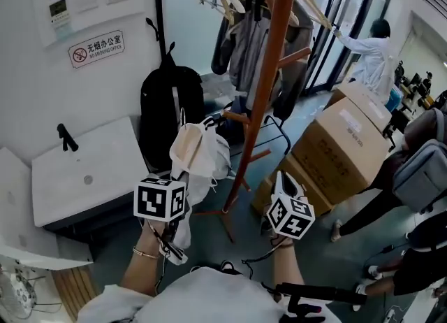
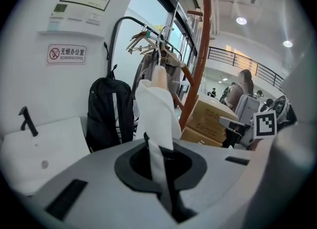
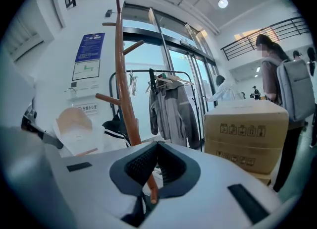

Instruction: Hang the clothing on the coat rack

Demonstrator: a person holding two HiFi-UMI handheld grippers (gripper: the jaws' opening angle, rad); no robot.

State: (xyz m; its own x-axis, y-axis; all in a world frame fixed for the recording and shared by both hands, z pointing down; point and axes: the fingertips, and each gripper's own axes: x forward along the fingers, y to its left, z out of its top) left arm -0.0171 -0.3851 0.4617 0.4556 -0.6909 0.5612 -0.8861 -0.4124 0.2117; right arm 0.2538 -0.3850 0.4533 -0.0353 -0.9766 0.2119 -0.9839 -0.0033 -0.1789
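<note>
Left gripper view shows the left gripper (image 2: pixel 159 159) with its jaws pressed together on a narrow strip of the white garment (image 2: pixel 155 108), which stands up just ahead of them with its pale collar lining showing. In the right gripper view the right gripper (image 3: pixel 155 167) has its jaws apart with nothing between them; only the rack's pole shows through the gap.

In the head view the garment hangs just left of the wooden coat rack (image 1: pixel 269 63), near its lower peg (image 1: pixel 236 116) but apart from it. So the step in hand seems to be the carry to the rack, with the hanging not yet done. The next move likely calls for lifting the collar above a free peg (image 1: pixel 294 57) and lowering it on, perhaps with the free gripper spreading the fabric.

Beyond stand a black backpack (image 1: pixel 167 98), cardboard boxes (image 1: pixel 347 143) and a clothes rail (image 1: pixel 257 31) with jackets.
</note>
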